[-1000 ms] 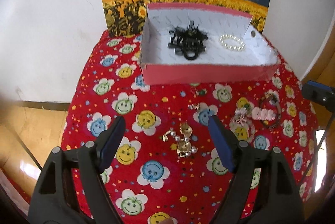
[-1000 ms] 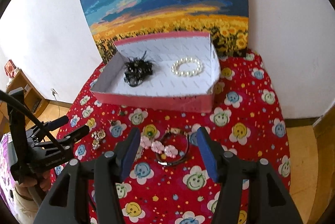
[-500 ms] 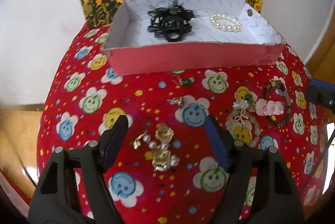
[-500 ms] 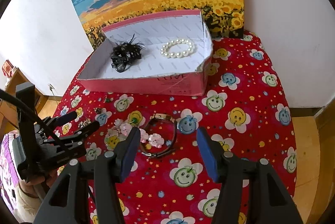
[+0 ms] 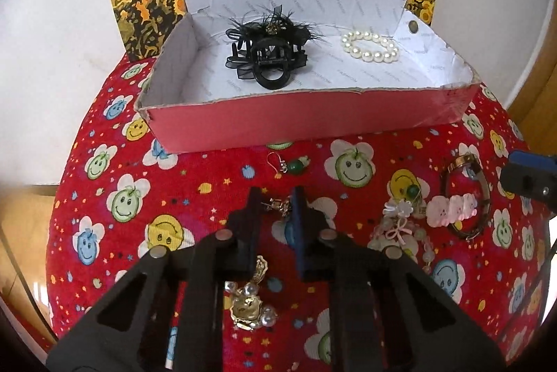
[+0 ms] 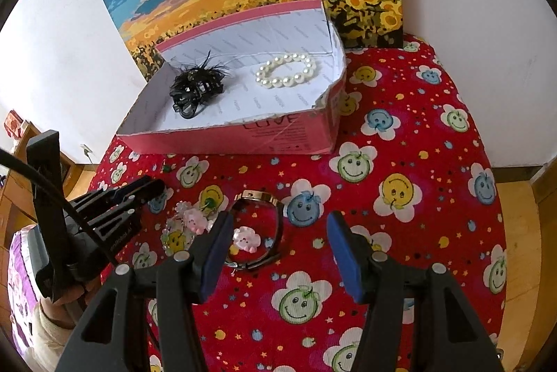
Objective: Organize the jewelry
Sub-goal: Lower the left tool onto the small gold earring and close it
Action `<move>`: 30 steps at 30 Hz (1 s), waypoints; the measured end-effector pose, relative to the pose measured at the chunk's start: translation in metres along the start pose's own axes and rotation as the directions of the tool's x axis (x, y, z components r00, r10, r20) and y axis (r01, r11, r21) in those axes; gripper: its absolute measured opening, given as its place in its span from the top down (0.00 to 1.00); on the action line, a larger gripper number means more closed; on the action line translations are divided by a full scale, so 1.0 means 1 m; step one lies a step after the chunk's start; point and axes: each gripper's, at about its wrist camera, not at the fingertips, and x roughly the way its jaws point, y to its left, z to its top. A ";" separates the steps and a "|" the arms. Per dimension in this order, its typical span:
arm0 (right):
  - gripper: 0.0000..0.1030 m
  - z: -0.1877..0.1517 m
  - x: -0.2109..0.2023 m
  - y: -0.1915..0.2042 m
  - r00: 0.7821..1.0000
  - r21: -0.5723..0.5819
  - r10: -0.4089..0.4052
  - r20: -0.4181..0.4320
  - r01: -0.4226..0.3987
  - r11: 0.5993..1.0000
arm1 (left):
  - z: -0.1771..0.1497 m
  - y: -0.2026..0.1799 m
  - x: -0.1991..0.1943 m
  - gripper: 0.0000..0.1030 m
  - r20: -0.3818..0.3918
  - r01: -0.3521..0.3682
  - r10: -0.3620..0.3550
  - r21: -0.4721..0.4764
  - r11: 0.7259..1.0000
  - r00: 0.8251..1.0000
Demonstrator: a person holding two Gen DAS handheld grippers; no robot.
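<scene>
- The left gripper [image 5: 276,203] was closing its jaws on a small gold earring [image 5: 280,205] lying on the red smiley-print cloth [image 5: 216,205]; the earring sat between the fingertips, which looked pressed against it.
- Behind those fingers, nearer the camera, a gold and pearl brooch [image 5: 249,306] lay on the cloth.
- A green-bead earring [image 5: 290,163] lay just ahead of the left gripper, near the front wall of the pink cardboard box [image 5: 278,125].
- Inside the box rested a black feathered hair claw [image 5: 269,53] and, well to its right, a pearl bracelet [image 5: 370,46].
- The right gripper [image 6: 278,245] hovered with its jaws apart and nothing between the pads.
- A bangle with pink flower charms [image 6: 256,232] lay on the cloth beside the right gripper's left finger [image 6: 217,250], partly hidden by it.
- A pale beaded piece with a pink bow [image 5: 400,226] lay just left of that bangle.
</scene>
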 end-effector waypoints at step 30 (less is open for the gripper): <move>0.49 -0.004 0.026 0.123 0.997 -0.149 0.059 0.053 -0.051 0.988 | -0.034 0.097 -0.043 0.91 0.105 -0.062 0.086 -0.216 0.974 0.991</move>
